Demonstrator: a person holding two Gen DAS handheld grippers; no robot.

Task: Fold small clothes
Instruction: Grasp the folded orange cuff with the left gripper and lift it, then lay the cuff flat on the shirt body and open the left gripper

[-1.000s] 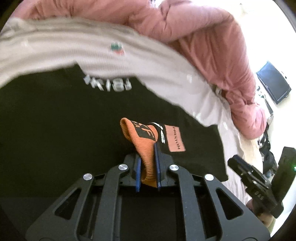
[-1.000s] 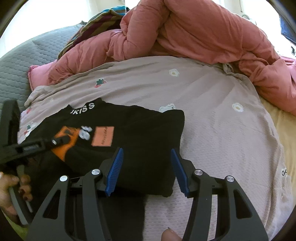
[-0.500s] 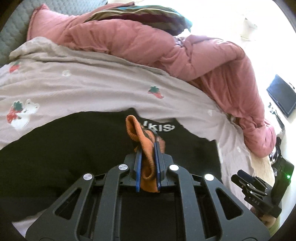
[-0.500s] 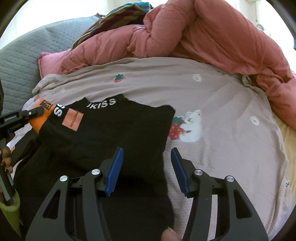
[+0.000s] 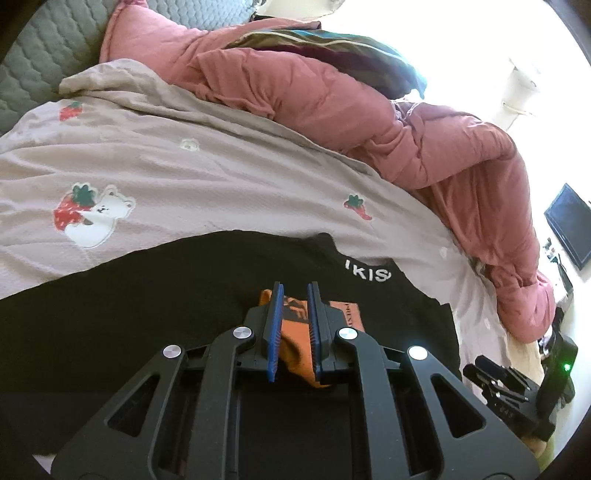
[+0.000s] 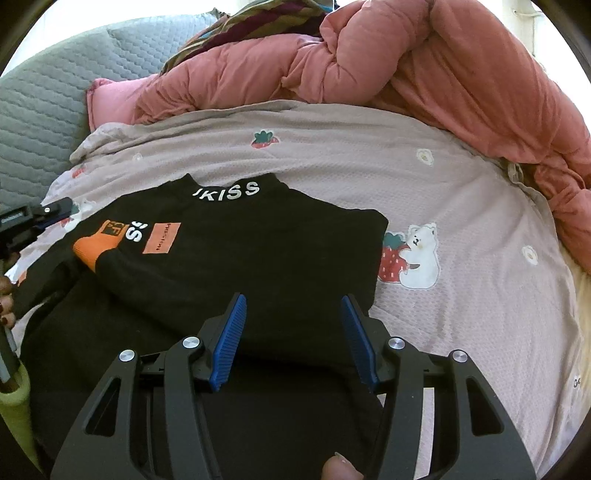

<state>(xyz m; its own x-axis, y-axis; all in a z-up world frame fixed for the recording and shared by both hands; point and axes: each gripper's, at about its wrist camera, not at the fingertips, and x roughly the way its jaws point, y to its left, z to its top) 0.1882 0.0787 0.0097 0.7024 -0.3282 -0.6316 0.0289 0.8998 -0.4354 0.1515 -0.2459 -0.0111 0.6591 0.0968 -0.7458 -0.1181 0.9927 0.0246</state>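
Observation:
A black shirt (image 6: 258, 258) with a white-lettered collar (image 6: 225, 192) lies flat on the bed sheet (image 6: 461, 177). One sleeve is folded across its chest and ends in an orange cuff (image 6: 94, 249) at the shirt's left side. In the left wrist view my left gripper (image 5: 294, 286) is shut on that orange cuff (image 5: 297, 343), low over the shirt (image 5: 147, 295). In the right wrist view the left gripper (image 6: 55, 210) shows at the left edge, beside the cuff. My right gripper (image 6: 292, 297) hovers open over the shirt's lower part, with nothing between its pads. It also shows in the left wrist view (image 5: 476, 373).
A bunched pink duvet (image 6: 424, 66) fills the far and right side of the bed. A grey quilted headboard (image 6: 44, 103) and a striped cloth (image 6: 251, 22) lie behind it. The sheet carries strawberry and bear prints. A dark screen (image 5: 569, 225) stands off to the right.
My left gripper has pulled the orange cuff across the shirt to its left side and lowered it, so the sleeve lies flatter. My right gripper has drifted a little and stays open.

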